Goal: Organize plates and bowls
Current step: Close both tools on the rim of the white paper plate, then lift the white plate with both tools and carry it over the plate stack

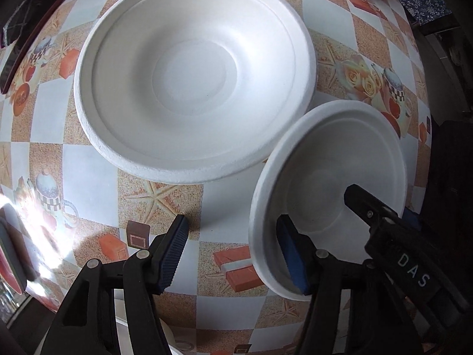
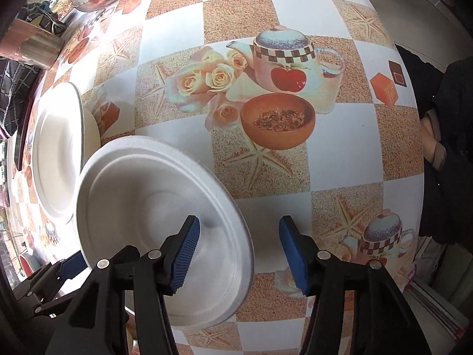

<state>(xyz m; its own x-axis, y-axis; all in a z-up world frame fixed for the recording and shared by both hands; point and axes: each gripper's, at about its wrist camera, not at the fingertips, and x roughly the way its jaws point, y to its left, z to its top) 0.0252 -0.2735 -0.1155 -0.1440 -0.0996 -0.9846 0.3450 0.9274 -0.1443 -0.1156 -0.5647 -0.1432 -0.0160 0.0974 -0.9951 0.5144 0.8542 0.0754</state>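
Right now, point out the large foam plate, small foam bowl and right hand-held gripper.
large foam plate (image 1: pixel 193 74): left wrist view, centre well.
small foam bowl (image 2: pixel 142 183): right wrist view, inner wall.
right hand-held gripper (image 2: pixel 239 251): right wrist view, between fingertips.

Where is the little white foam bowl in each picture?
Left wrist view: the small white foam bowl sits lower right, with one finger of each tongs over it.
Right wrist view: the same bowl is lower left, under the right tongs' left finger.
Shared landmark: the big white foam plate lies beside it in both.
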